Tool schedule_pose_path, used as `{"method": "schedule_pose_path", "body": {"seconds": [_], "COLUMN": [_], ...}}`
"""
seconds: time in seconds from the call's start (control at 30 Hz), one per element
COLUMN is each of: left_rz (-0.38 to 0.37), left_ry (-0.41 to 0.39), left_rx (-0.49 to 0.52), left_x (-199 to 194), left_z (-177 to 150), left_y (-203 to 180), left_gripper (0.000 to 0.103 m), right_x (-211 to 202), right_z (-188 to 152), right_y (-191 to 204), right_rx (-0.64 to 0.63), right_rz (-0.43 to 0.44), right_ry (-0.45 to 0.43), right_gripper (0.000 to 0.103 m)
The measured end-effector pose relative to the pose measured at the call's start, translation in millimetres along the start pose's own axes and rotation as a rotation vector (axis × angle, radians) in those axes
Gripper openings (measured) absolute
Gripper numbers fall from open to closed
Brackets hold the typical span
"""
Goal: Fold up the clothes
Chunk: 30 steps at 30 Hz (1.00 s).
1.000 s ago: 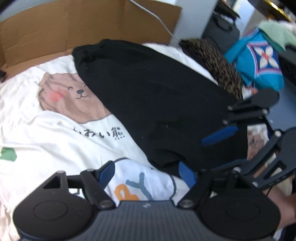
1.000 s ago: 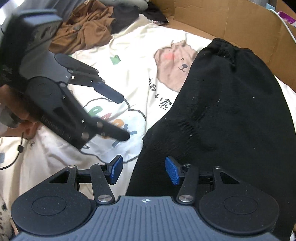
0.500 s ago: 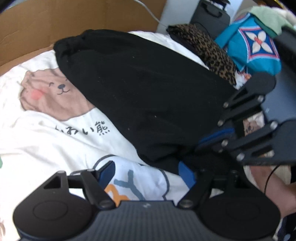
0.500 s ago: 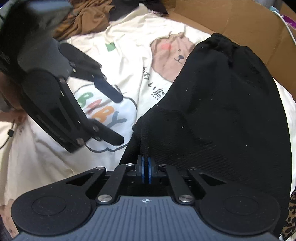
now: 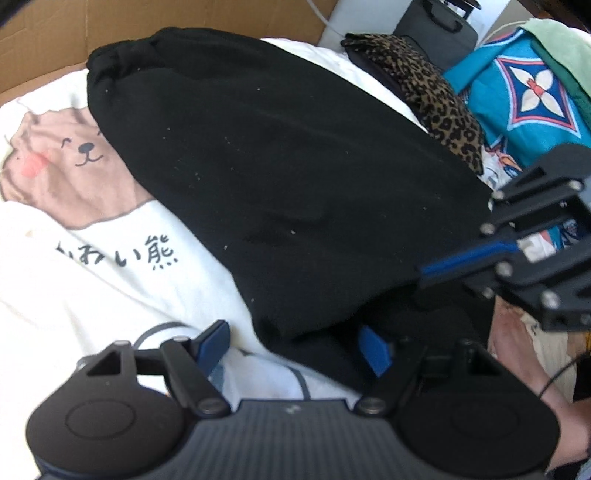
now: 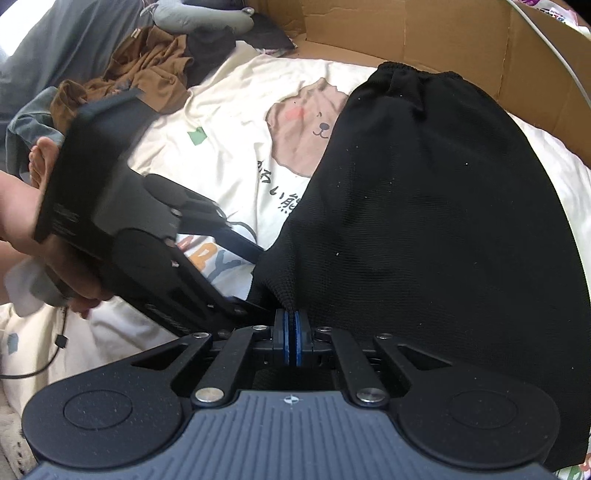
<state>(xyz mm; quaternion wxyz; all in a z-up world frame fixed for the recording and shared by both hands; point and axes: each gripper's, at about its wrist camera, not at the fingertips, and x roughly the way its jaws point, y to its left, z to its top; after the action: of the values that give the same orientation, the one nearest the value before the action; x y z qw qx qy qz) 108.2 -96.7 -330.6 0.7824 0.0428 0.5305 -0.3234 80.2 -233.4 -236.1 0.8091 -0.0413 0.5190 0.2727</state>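
Black garment lies spread on the white printed sheet, covering the right part of the bear print. Its gathered waistband end is at the far side, close to the cardboard wall; the hem end is nearest my two grippers.

Right gripper: blue pads pressed together, pinching a small fold of the black fabric at the near left corner of the hem. In the right wrist view the cloth rises from the sheet into a peak at the pads. In the left wrist view I see the same gripper at the right, blue pads meeting on the hem edge.

Left gripper: jaws spread wide. The right finger's blue pad sits against the dark hem; the left finger's pad is over white sheet. Nothing held between them. In the right wrist view the left gripper sits at the near left, its fingers pointing toward the hem corner, with a hand gripping its body.

Surroundings: leopard-print cloth just beyond the garment's right edge, a blue patterned fabric farther right, and a brown garment heaped at the far left of the sheet.
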Motion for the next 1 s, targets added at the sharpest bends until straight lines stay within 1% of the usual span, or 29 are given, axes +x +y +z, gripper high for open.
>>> {"method": "schedule_pose_path", "body": {"seconds": [0.07, 0.13, 0.27, 0.33, 0.4, 0.5, 0.57, 0.6, 0.63, 0.67, 0.73, 0.77, 0.83, 0.93, 1.0], "left_rz": [0.027, 0.05, 0.091, 0.124, 0.156, 0.167, 0.169, 0.168, 0.166, 0.16, 0.143, 0.135, 0.114, 0.099, 0.096], "left_ry": [-0.013, -0.031, -0.064, -0.084, -0.09, -0.09, -0.088, -0.087, -0.087, -0.087, -0.084, -0.082, -0.072, -0.059, -0.056], "left_rx": [0.028, 0.062, 0.124, 0.147, 0.149, 0.137, 0.15, 0.165, 0.178, 0.179, 0.161, 0.151, 0.145, 0.174, 0.202], "left_x": [4.5, 6.8, 8.9, 9.5, 9.9, 6.3, 3.0, 1.4, -0.6, -2.3, -5.5, -7.1, -10.2, -15.0, -18.7], "left_z": [-0.7, -2.0, -1.8, -0.2, 1.3, 0.8, -1.7, -3.6, -5.4, -6.5, -7.9, -8.6, -9.3, -13.4, -16.7], "left_y": [-3.6, -8.5, -15.9, -15.7, -12.2, -6.5, -4.8, -4.1, -2.9, -0.8, 5.0, 7.8, 12.2, 13.2, 12.9], "left_gripper": [0.079, 0.081, 0.081, 0.076, 0.073, 0.071, 0.067, 0.064, 0.06, 0.057, 0.038, 0.034, 0.02, 0.01, 0.008], "right_x": [-1.2, -2.3, -5.8, -7.0, -8.7, -14.7, -20.6, -23.1, -25.0, -25.2, -20.1, -16.7, -10.5, -2.1, 3.3], "right_z": [-1.1, -1.6, -1.9, -2.6, -3.5, -6.7, -9.0, -10.2, -11.6, -13.3, -18.8, -22.1, -28.3, -37.3, -44.3], "right_y": [-1.7, -4.1, -7.6, -9.1, -10.9, -16.9, -23.0, -26.2, -30.0, -35.7, -53.8, -63.2, -77.7, -94.2, -102.0], "right_rx": [0.01, 0.023, 0.048, 0.061, 0.076, 0.111, 0.126, 0.122, 0.12, 0.126, 0.172, 0.196, 0.22, 0.238, 0.251], "right_rz": [0.006, 0.011, 0.027, 0.039, 0.051, 0.068, 0.073, 0.061, 0.045, 0.024, -0.021, -0.046, -0.107, -0.195, -0.228], "right_ry": [-0.004, -0.01, -0.025, -0.03, -0.037, -0.057, -0.079, -0.091, -0.1, -0.102, -0.08, -0.064, -0.034, 0.007, 0.036], "right_gripper": [0.002, 0.002, 0.002, 0.002, 0.004, 0.005, 0.011, 0.026, 0.039, 0.041, 0.041, 0.041, 0.041, 0.041, 0.041]}}
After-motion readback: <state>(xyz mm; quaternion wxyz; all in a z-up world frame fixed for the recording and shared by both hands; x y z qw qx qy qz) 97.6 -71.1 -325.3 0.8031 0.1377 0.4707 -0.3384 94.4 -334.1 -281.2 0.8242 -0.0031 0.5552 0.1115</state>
